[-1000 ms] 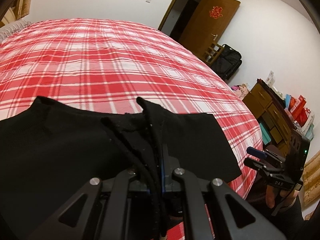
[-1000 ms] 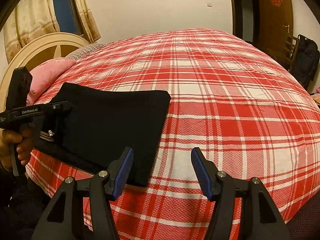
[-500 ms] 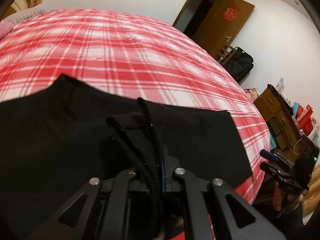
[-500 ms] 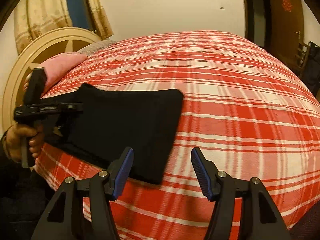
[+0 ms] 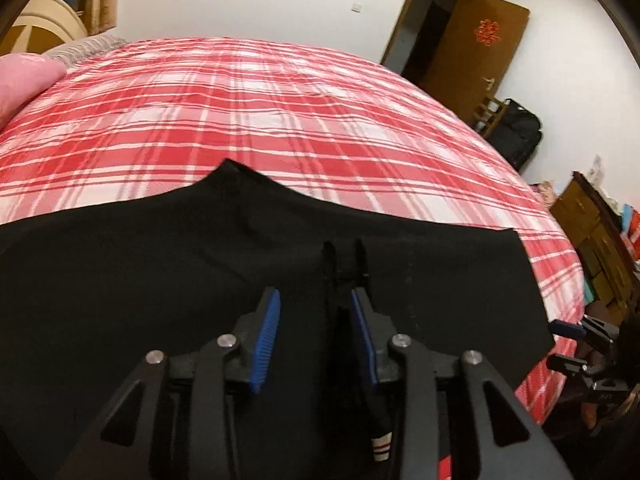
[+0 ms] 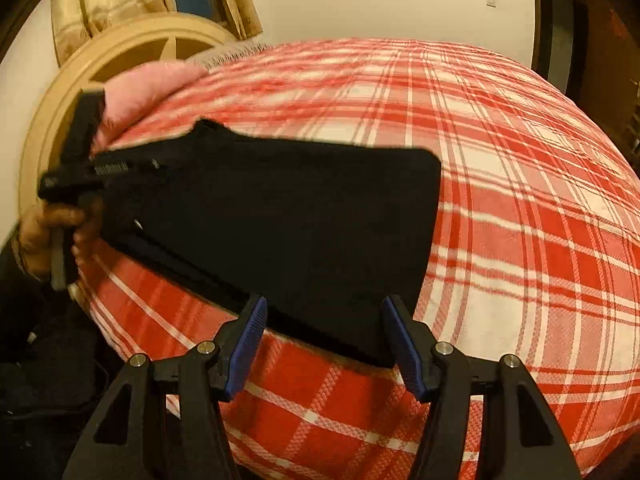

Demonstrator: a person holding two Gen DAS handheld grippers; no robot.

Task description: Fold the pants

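My left gripper (image 5: 314, 334) sits parted over the folded black pants (image 5: 160, 280); my right gripper (image 6: 324, 344) gapes just short of their near edge.

We hold our black left two-finger gripper with blue ribbed pads (image 5: 316, 336) low and level, its jaws parted. In the right wrist view our bare left hand (image 6: 52, 232) wraps its handle from below, fingers curled tight. Our black right two-finger gripper with blue pads (image 6: 324, 340) points forward, jaws spread wide, nothing between them. In the left wrist view it sits far right, partly cut off.
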